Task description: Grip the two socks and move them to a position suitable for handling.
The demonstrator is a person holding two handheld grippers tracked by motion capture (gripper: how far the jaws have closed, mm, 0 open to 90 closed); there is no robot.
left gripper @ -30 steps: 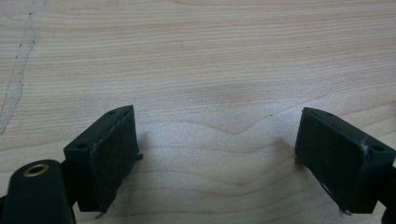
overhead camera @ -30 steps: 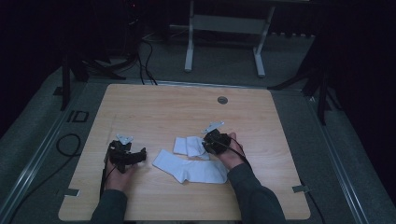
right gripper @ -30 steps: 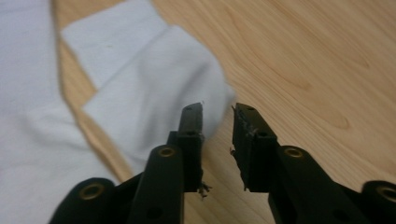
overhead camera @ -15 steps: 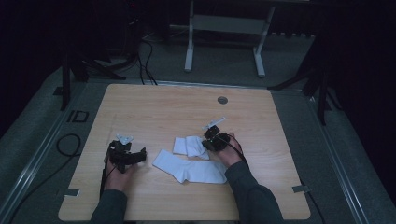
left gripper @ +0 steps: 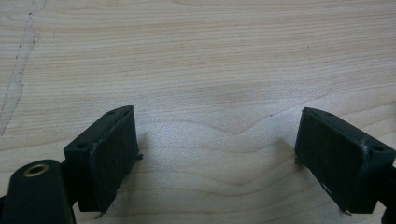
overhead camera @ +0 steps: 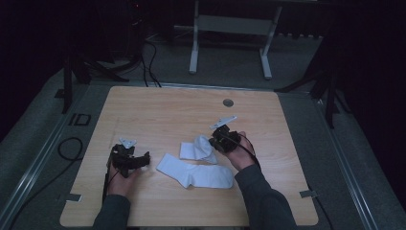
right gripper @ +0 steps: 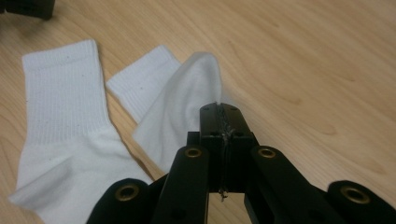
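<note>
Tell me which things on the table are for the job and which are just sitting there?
For the job:
- folded white sock, pinched by the shut right gripper
- flat white sock, beside it
- left gripper, open over bare wood

Just sitting there:
- round grey plug in the wooden table

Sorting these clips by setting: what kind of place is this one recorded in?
Probably a lab or recording studio, not a home. A bare wooden table stands on grey flooring in a dark room, cables trail across the floor, and a metal stand frame sits behind. Two white socks lie on the table.
</note>
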